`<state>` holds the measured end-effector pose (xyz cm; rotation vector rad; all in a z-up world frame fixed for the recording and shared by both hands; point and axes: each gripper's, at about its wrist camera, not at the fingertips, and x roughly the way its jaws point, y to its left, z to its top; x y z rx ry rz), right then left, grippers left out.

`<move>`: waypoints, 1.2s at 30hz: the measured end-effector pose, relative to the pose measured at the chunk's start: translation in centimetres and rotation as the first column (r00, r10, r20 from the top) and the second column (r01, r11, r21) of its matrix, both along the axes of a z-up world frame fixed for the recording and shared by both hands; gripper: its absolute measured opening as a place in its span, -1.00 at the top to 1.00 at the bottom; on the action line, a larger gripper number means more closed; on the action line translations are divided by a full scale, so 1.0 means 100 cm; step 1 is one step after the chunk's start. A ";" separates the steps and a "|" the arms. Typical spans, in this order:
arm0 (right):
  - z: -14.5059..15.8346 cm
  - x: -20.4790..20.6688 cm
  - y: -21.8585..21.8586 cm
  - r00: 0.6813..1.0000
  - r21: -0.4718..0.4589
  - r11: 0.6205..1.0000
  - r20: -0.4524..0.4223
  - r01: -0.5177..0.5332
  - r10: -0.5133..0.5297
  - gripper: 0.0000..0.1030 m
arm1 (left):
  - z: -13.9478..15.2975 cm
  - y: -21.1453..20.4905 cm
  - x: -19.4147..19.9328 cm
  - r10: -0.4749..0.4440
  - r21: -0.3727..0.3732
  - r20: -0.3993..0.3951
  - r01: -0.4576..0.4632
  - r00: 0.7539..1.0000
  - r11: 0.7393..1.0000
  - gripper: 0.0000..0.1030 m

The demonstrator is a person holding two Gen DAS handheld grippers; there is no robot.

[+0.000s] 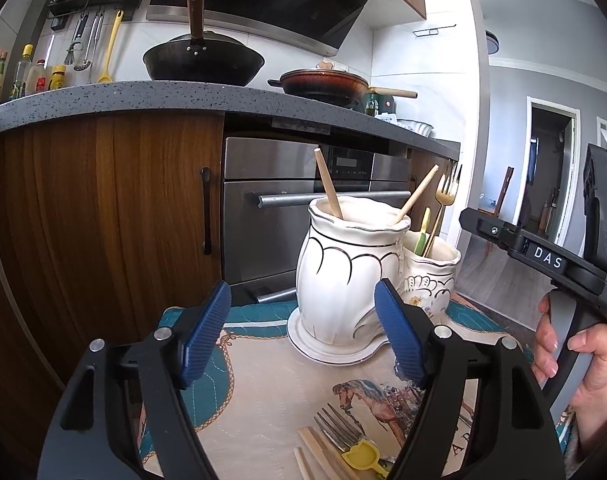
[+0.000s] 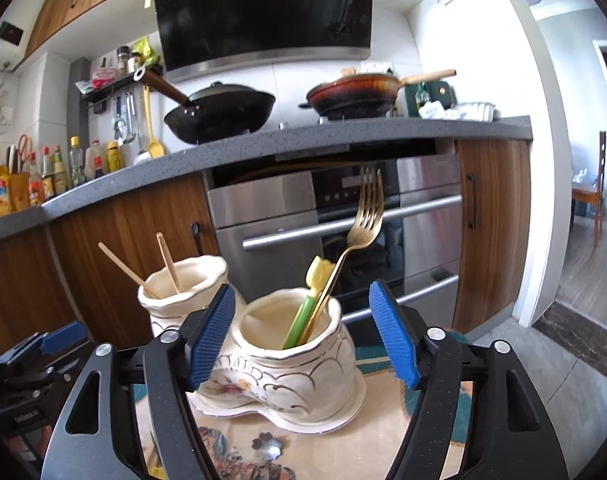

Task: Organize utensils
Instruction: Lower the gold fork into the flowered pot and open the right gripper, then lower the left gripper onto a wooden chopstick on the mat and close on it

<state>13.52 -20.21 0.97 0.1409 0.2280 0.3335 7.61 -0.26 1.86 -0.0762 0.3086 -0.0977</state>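
Note:
Two joined white ceramic jars stand on a patterned mat. The tall jar (image 1: 343, 264) (image 2: 183, 288) holds two wooden chopsticks (image 1: 328, 186) (image 2: 167, 262). The small jar (image 1: 431, 276) (image 2: 295, 344) holds a gold fork (image 1: 447, 192) (image 2: 363, 232) and a green-and-yellow utensil (image 1: 422, 232) (image 2: 307, 304). My right gripper (image 2: 303, 316) is open, its blue pads on either side of the small jar and apart from it. My left gripper (image 1: 303, 312) is open and empty just before the tall jar. A silver fork (image 1: 339, 426), chopsticks (image 1: 319, 456) and a yellow piece (image 1: 363, 460) lie on the mat below it.
The mat (image 1: 263, 380) has a teal border and a horse print. Behind the jars are a steel oven (image 1: 271, 208) (image 2: 383, 220), wooden cabinets (image 1: 103, 208) and a grey counter (image 2: 343, 136) with two pans. A hand (image 1: 583, 360) holds the right gripper's handle.

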 end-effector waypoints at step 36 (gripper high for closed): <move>-0.032 -0.070 -0.023 0.996 -0.009 1.000 -0.089 0.028 -0.029 -0.91 | -0.023 0.009 -0.049 0.045 0.096 -0.244 -0.022 0.969 0.995 -0.89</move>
